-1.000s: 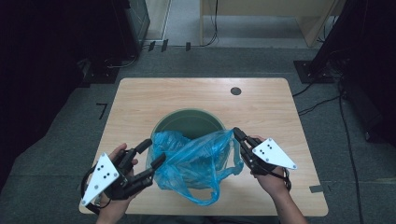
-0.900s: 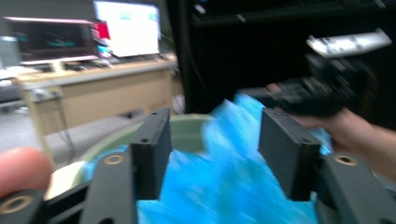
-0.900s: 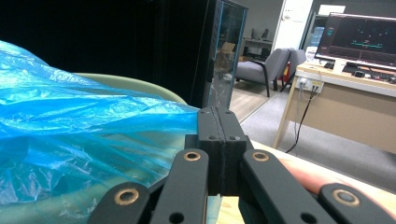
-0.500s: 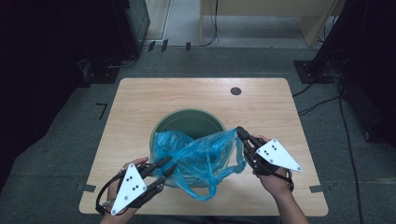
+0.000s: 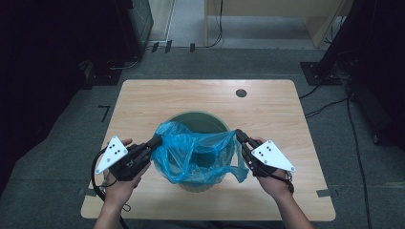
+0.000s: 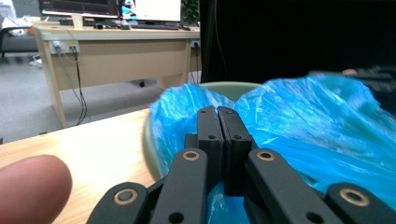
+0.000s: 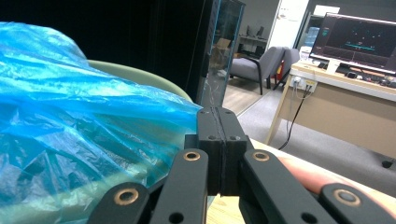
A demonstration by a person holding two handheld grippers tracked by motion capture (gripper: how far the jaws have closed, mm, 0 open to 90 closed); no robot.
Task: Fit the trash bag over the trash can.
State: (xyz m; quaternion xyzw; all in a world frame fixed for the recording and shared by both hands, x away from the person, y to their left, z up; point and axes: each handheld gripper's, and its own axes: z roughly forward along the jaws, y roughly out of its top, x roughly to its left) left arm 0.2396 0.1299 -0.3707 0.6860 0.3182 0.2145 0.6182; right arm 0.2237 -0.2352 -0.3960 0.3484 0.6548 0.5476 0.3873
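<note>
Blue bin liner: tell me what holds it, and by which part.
Both tongs grip the blue bin liner: left tongs at its left rim, right tongs at its right rim.

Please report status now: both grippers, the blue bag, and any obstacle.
Left gripper and right gripper shut on blue bag. Bag spread over green bin. No obstacle.

The left gripper (image 5: 155, 141) is held in the left hand (image 5: 122, 183) at the near left, its jaws pointed to the far right. Its jaws have just been closing and are seen pressed together in the left gripper view, with thin blue plastic caught at their base. The right gripper (image 5: 238, 135) is held in the right hand (image 5: 274, 183) at the near right, its jaws pointed to the far left and shut tight. Both forearms are brought in from the near edge, angled slightly outward.
</note>
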